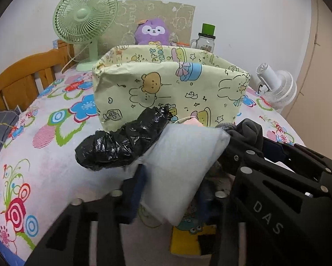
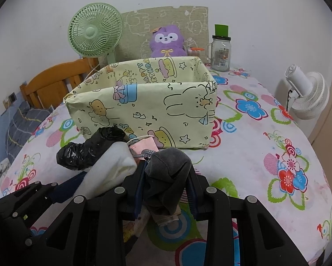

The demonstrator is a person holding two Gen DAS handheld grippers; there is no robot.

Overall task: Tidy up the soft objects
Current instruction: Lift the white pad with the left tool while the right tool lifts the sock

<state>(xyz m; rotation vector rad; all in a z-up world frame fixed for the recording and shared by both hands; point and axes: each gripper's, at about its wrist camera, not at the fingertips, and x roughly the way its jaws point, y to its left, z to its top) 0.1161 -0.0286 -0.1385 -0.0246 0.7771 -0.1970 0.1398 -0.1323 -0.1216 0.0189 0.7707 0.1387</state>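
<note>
right wrist view: one grey cloth point(image 2: 166, 173) pinched by right gripper point(image 2: 166, 190); left gripper point(image 1: 172, 190) clamps one white pad point(image 1: 183, 166).

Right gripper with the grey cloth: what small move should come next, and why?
Probably lift the right gripper up and forward over the near wall of the box. Its jaws are shut on the grey cloth, the box is open at the top, and it stands just beyond the pile. The left gripper holds a white pad, so it need not move.
</note>
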